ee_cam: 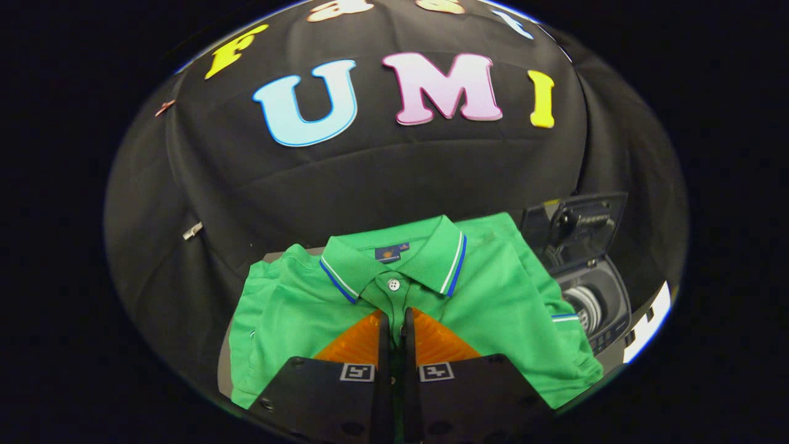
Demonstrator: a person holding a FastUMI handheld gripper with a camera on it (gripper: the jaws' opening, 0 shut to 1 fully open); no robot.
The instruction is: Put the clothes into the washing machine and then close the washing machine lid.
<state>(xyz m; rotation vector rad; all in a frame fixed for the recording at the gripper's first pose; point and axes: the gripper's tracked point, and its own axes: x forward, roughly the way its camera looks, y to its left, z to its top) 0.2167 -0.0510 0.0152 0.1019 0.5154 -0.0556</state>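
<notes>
The gripper [395, 320] is nearly closed over the shirt [493, 296] placket; whether cloth is pinched cannot be told. If held, the shirt must be lifted toward the open washer [595, 290] at two o'clock.

Green polo shirt [493, 290] on table [223, 370].

A draped black cloth wall [382, 179] rises beyond the jaws, creased in folds. A grey worktop [225, 364] lies below it.

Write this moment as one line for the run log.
gripper: jaws nearly together over shirt placket, pinch unclear | green polo shirt: folded flat | washing machine: beside shirt, lid open
</notes>
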